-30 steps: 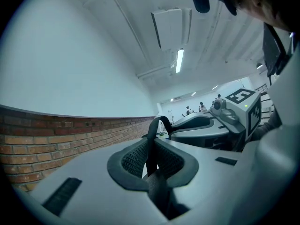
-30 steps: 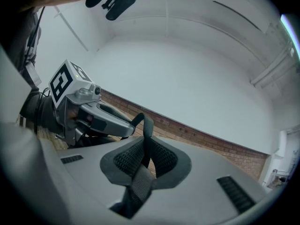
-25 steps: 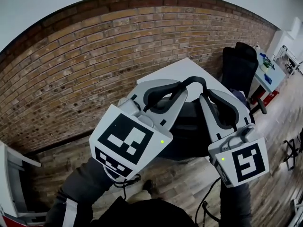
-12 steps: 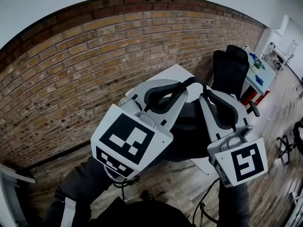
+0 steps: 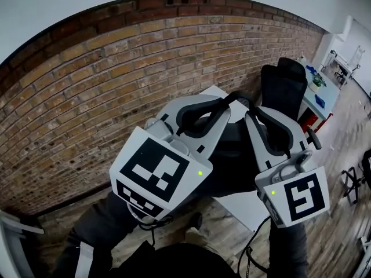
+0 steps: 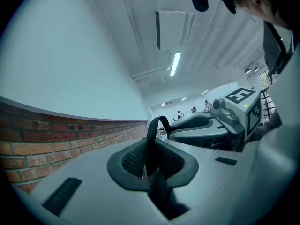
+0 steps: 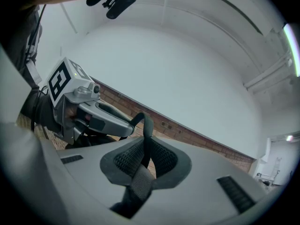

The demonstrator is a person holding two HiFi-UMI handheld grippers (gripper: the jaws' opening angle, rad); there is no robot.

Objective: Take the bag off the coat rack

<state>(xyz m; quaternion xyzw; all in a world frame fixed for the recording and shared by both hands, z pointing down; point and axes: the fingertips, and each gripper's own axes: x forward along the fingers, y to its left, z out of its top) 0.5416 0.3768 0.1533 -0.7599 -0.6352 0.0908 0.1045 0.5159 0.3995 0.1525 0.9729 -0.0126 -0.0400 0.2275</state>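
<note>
Both grippers are raised side by side in front of a brick wall, sharing one black webbing strap that arcs between them. The left gripper is shut on one end of the strap, which is pinched between its ribbed black pads. The right gripper is shut on the other end. The black bag hangs below and between them, mostly hidden by the grey gripper bodies. In each gripper view the other gripper shows: the right one, the left one. No coat rack is in view.
A brick wall runs along the left and back. A white table stands under the bag. Behind it are a black office chair and a light desk with small items. The floor is wood planks.
Both grippers keep the same hold on the strap. The background has slid: the white table now lies lower, under the bag, and a foot shows at the bottom.
</note>
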